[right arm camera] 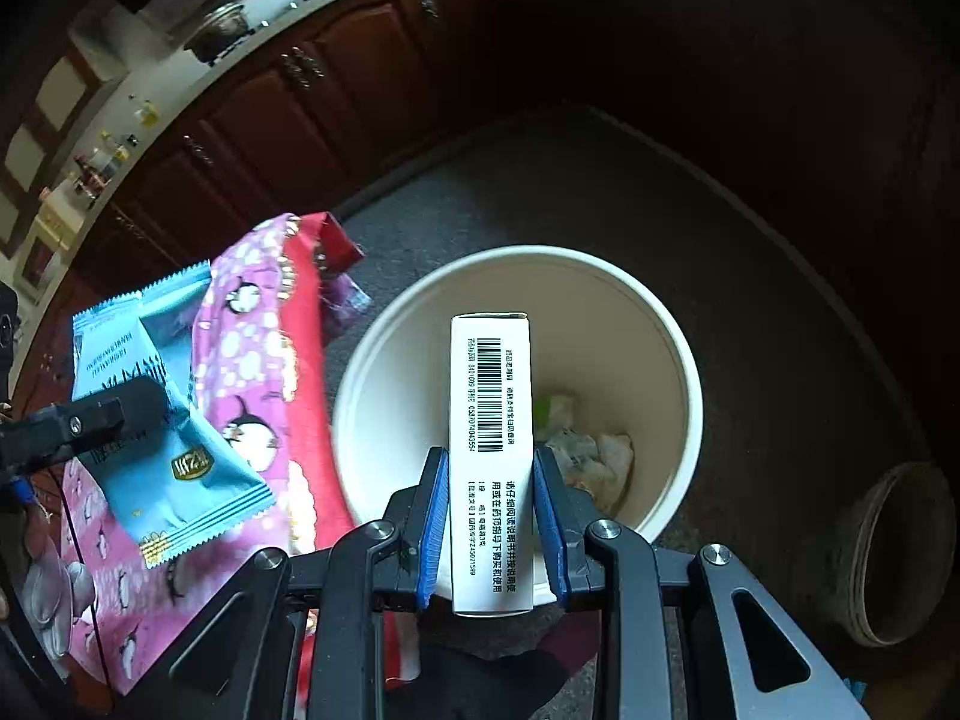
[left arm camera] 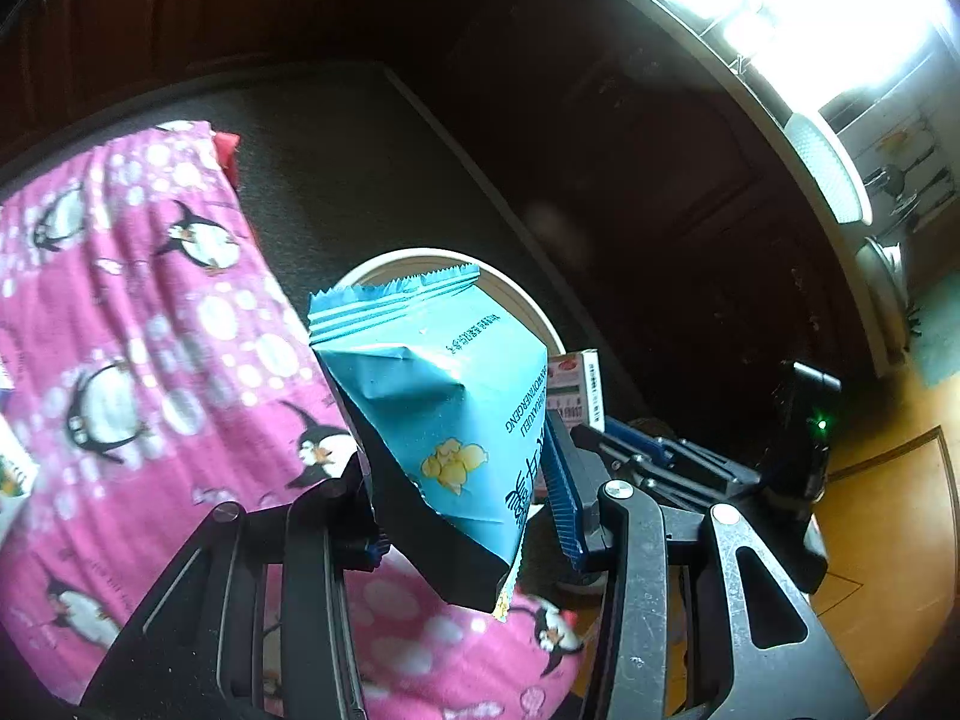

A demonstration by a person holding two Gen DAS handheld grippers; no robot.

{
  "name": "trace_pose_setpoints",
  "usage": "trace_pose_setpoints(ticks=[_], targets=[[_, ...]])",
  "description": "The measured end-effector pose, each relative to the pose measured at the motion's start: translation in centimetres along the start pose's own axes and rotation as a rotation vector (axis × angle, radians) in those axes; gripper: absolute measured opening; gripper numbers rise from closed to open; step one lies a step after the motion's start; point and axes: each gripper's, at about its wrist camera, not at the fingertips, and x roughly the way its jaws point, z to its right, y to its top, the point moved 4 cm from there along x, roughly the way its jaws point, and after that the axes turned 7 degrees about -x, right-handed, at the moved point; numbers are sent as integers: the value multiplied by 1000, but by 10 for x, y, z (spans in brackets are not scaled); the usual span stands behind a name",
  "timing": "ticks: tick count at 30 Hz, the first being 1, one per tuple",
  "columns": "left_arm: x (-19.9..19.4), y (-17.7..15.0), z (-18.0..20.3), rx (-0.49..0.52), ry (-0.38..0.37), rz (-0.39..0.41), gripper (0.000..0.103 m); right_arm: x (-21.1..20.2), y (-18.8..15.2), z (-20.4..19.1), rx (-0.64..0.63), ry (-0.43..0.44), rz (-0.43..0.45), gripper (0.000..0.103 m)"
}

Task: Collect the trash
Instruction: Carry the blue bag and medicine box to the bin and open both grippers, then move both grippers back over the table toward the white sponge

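Note:
My left gripper point(left arm camera: 462, 480) is shut on a blue snack packet point(left arm camera: 438, 396), which also shows at the left of the right wrist view as the same blue snack packet point(right arm camera: 168, 414), held above pink penguin fabric. Behind it stands the white trash bin point(left arm camera: 528, 300). My right gripper point(right arm camera: 491, 510) is shut on a white barcoded box point(right arm camera: 491, 420), held upright over the white trash bin point(right arm camera: 684, 360). Crumpled paper point(right arm camera: 591, 456) lies at the bin's bottom. The white box point(left arm camera: 577, 387) and right gripper also appear at the right of the left wrist view.
Pink penguin-print fabric point(left arm camera: 138, 324) with a red edge point(right arm camera: 306, 282) lies left of the bin on a dark mat point(right arm camera: 750, 252). Dark wooden cabinets point(right arm camera: 270, 114) run under a counter. A round brownish vessel point(right arm camera: 900, 552) stands at the right. Wooden floor point(left arm camera: 888, 540) shows beyond.

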Motion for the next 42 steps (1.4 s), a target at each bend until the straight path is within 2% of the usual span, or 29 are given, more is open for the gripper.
trace_pose_setpoints(ticks=[2,6,8,11,24,29,35,42], targets=[[8,0,1,-8,-5,-11,42,5,-2,1,11,-5,-8,26],[16,-2,-1,-8,-15,-24,63,14,-6,6,11,-29,-25,27],[17,-1,-2,-4,-9,-16,70,16,-6,6,23,-33,-26,45],[16,0,-5,-3,5,-4,77,14,-7,7,40,-23,-18,45],[-3,-11,1,85,96,36,78,-6,-7,-2,25,-11,16,47],[-19,-14,-8,102,133,84,78,-10,-6,-13,5,-4,23,47],[-43,-19,-21,130,275,149,78,-13,-2,-35,-32,16,31,48],[-67,-24,-33,103,290,189,78,-19,3,-64,-84,33,46,51]])
